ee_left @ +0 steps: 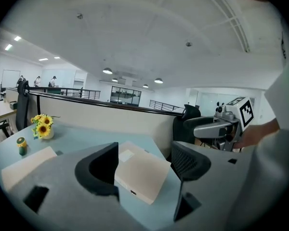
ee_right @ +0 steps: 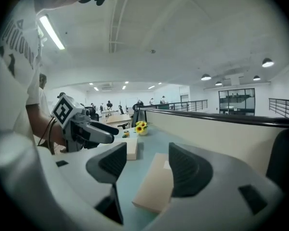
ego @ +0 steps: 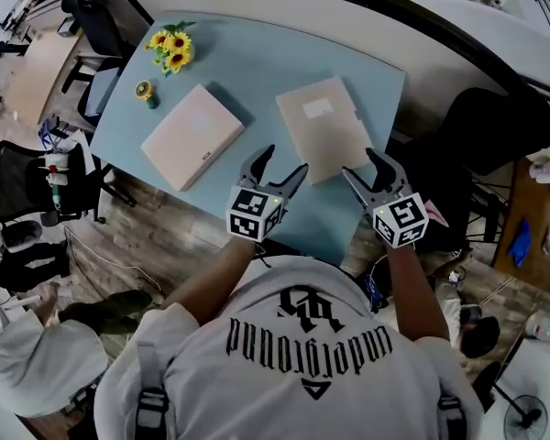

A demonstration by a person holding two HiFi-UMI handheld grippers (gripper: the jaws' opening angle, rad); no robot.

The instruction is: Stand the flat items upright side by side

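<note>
Two flat items lie flat on the light blue table (ego: 247,58): a pinkish one (ego: 192,136) on the left and a beige file box (ego: 324,126) with a white label on the right. My left gripper (ego: 284,160) hovers open by the beige box's near left corner. My right gripper (ego: 362,165) hovers open at its near right corner. Neither holds anything. In the left gripper view the beige box (ee_left: 139,174) lies ahead between the open jaws, with the pinkish item (ee_left: 26,165) to its left. In the right gripper view the beige box (ee_right: 154,186) lies just below and ahead, the pinkish item (ee_right: 131,148) beyond it.
A small vase of sunflowers (ego: 170,49) and a little green and yellow object (ego: 147,93) stand at the table's far left corner. A low wall (ee_left: 111,117) runs behind the table. Black office chairs (ego: 23,181) and a seated person in a white cap (ego: 37,365) are at the left.
</note>
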